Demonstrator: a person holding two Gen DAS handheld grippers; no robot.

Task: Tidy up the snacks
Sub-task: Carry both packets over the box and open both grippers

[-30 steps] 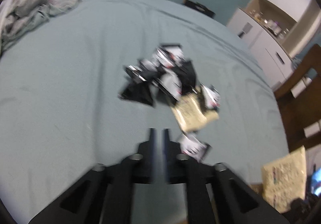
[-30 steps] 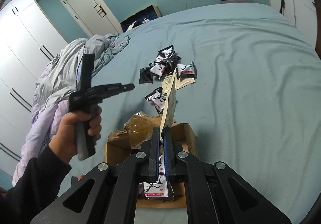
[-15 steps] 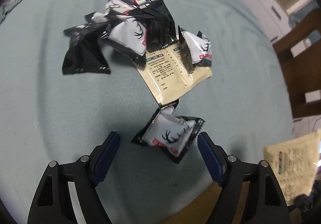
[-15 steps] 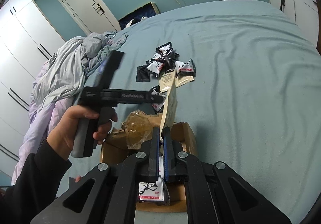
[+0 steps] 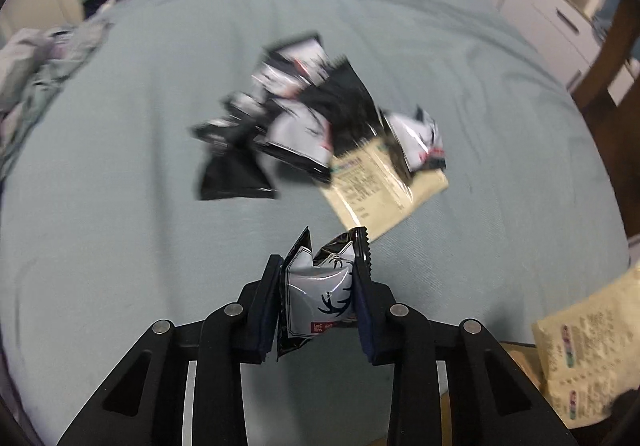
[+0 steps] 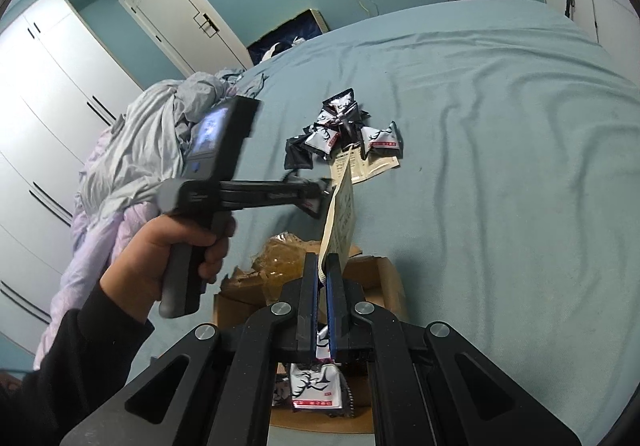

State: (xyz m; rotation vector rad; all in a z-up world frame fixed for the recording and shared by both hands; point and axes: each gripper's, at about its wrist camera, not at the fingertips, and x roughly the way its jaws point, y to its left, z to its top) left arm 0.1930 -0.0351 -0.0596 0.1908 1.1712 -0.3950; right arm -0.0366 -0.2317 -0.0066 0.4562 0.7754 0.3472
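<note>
My left gripper has a silver and black antler-logo snack packet between its jaws, which are closing, and the pads press on its sides. In the right wrist view a hand holds that left gripper over the bed. Beyond it a pile of similar packets lies on the blue sheet with a flat beige packet. My right gripper is shut on another beige packet, held upright over an open cardboard box. Antler packets lie in that box.
Rumpled grey and lilac bedding is heaped at the bed's left side. White wardrobes and a door stand behind it. A wooden chair and white cabinets are to the right of the bed.
The left gripper opened wide over a lone antler packet on the sheet, then closed on it and raised it. The right gripper kept still with its beige packet.
</note>
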